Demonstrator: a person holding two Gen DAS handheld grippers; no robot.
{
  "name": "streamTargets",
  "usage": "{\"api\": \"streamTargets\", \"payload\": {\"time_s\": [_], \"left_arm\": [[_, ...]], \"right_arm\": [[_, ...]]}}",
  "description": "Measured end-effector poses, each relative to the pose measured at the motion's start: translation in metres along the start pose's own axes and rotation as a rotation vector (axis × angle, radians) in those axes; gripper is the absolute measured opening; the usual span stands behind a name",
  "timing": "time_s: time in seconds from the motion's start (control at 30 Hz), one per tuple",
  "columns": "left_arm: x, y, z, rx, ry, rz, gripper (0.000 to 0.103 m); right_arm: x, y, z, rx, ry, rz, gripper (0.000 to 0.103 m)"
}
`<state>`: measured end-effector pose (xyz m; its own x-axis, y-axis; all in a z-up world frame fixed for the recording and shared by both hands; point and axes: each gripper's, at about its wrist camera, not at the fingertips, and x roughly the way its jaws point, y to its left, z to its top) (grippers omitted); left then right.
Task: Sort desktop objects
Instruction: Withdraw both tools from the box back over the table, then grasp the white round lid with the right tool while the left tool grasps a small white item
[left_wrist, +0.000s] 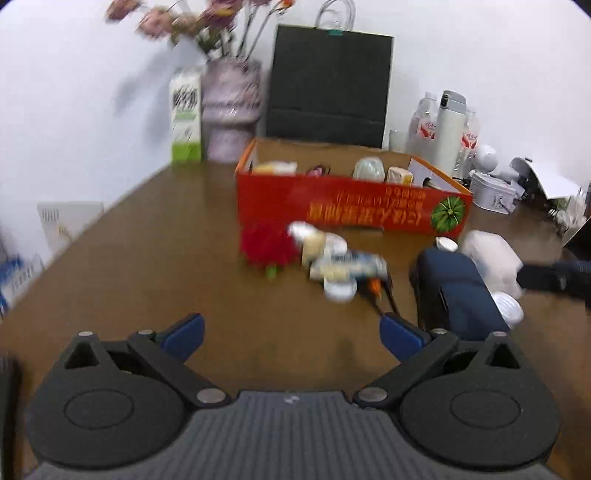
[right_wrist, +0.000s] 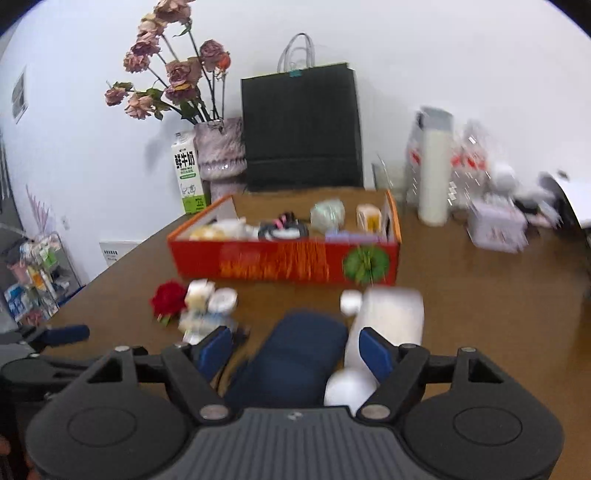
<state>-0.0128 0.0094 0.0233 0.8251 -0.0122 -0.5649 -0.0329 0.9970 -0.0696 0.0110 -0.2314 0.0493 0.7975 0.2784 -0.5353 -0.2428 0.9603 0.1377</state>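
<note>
Desktop clutter is the whole story: a loose heap of small stuff sits on the brown wooden table (left_wrist: 147, 258) just in front of the red cardboard box with the green pumpkin print (left_wrist: 351, 206). The heap holds a red artificial rose (left_wrist: 267, 245), a few small white jars and cream-coloured packets (left_wrist: 328, 258), a navy blue fabric pouch (right_wrist: 291, 354), and a white plastic bottle lying on its side (right_wrist: 391, 314) with a small white cap (right_wrist: 350, 301) near it. The box already has several bits in it, so the sorting looks partway done, though that's a guess.

The left gripper (left_wrist: 291, 332) has its blue pads spread wide over bare table, nothing between them, and it sits a little short of the heap. The right gripper (right_wrist: 295, 350) is also apart, with the navy pouch lying in the gap between its pads and the white bottle just beside its right pad. The pads don't look to be pressing on the pouch, so nothing is held.

Both views are smeared, so fine detail on the small items is iffy.

Step in hand looks like lining up for the next pick. For the right side that likely means settling over the pouch, getting square and squeezing without snagging the bottle. The left one needs to push forward to the rose or a jar.
</note>
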Motion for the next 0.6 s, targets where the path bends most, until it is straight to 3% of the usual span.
{"api": "streamTargets", "payload": {"time_s": [0.27,0.37,0.6], "left_arm": [[-0.044,-0.005,-0.039,0.076,-0.069,0.025,0.103],[-0.041,-0.006,-0.041,0.070,-0.063,0.036,0.103],[-0.021,-0.014,-0.016,0.070,-0.070,-0.033,0.103]], "right_arm": [[-0.041,0.020,-0.069,0.002,-0.033,-0.043,0.076],[-0.044,0.022,-0.078,-0.003,-0.031,-0.042,0.076],[-0.040,0.003,-0.067,0.014,-0.048,-0.088,0.075]]}}
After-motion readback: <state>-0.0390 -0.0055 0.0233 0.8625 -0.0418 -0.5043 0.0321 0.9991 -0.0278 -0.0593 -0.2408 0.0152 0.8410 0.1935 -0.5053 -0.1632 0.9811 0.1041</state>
